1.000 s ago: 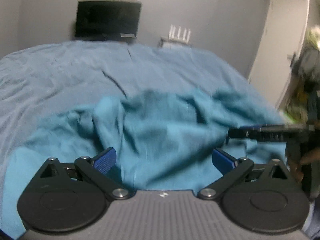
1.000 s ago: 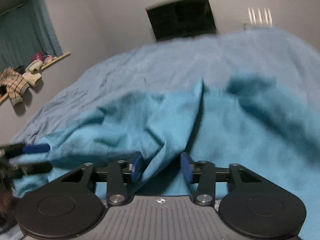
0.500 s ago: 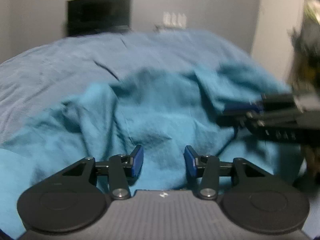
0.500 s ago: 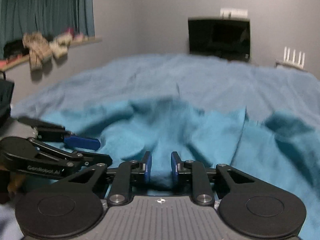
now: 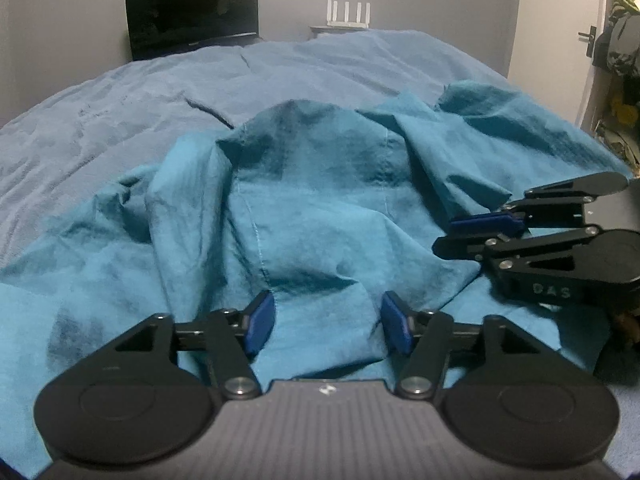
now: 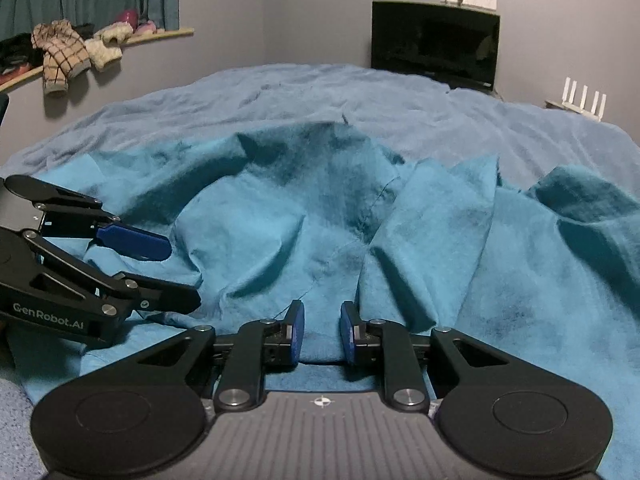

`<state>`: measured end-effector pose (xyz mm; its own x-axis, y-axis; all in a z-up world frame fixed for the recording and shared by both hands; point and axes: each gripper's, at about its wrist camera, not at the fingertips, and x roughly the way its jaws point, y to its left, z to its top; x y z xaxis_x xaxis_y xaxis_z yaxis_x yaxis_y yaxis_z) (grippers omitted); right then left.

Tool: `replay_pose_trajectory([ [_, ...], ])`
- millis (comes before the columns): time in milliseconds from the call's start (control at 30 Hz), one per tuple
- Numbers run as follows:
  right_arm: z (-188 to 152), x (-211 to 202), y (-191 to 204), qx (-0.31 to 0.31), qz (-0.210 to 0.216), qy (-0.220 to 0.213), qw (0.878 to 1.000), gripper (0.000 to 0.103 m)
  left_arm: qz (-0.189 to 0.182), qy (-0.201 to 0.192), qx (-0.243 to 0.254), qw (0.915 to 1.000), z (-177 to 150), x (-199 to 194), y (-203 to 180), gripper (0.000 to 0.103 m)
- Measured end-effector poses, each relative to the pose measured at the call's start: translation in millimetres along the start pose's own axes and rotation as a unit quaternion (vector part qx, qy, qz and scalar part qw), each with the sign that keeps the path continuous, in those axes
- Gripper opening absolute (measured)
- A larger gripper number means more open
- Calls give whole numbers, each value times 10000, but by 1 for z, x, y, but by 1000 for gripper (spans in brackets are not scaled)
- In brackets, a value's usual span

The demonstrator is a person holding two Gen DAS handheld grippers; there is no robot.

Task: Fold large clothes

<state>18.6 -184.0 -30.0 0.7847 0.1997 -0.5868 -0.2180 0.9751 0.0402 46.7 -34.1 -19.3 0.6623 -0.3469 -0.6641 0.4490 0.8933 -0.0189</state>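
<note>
Blue bedspread (image 5: 120, 92) carries the crumpled teal garment (image 5: 320, 200) mid-frame; we judge ourselves regrasping, left gripper (image 5: 328, 322) spread, right gripper (image 6: 322, 334) part-spread, neither pinching; next, seize its near hem.

— How's my light?
— Dim, flat, bluish; soft shadows in the teal garment (image 5: 320, 208) folds.
— Sharp?
— Grainy, slightly soft; fisheye bends my edges, corners go black.

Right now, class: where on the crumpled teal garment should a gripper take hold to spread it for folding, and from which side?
Probably the teal garment near hem, at the loose edge before the left gripper. Come in low from the near side: there the cloth ends in a thin edge, while farther back it bunches into ridges.
</note>
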Motion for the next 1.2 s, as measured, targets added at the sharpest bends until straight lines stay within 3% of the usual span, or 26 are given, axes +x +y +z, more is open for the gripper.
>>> replay_pose_trajectory([
  [133,10,-31,-16,388,324,-537,9973,50,-321,-352,-240,9986,10,-35,15,81],
  [233,28,-52,-36,430,65,-754,9962,51,-489,-775,-604,9940,29,-65,41,86],
  [300,42,-62,-58,491,-165,-843,9951,54,-147,-1080,-835,9905,44,-80,62,94],
  [400,56,-67,-95,464,-682,-824,9932,56,762,-1260,-915,9849,59,-84,89,95],
  [500,62,-58,-132,502,-1170,-566,9902,58,1285,-966,-1212,9795,63,-65,124,95],
  [633,66,-26,-171,598,-1222,-39,9907,66,1352,-368,-1932,9711,50,-26,165,95],
  [700,65,-11,-183,539,-1241,121,9907,69,1566,-232,-1986,9672,39,-12,176,95],
  [767,64,3,-191,502,-1199,253,9912,72,1684,-100,-1782,9694,32,1,180,95],
  [833,60,15,-198,458,-1176,323,9915,81,1663,71,-1509,9744,24,10,184,95],
  [967,48,29,-202,352,-1443,138,9888,86,1514,275,-1029,9827,9,29,184,95],
  [1067,38,39,-219,800,-1133,215,9901,88,1119,197,-976,9887,5,38,187,95],
  [1200,26,44,-255,1711,-452,292,9838,90,869,3,-1141,9897,2,47,199,95],
])
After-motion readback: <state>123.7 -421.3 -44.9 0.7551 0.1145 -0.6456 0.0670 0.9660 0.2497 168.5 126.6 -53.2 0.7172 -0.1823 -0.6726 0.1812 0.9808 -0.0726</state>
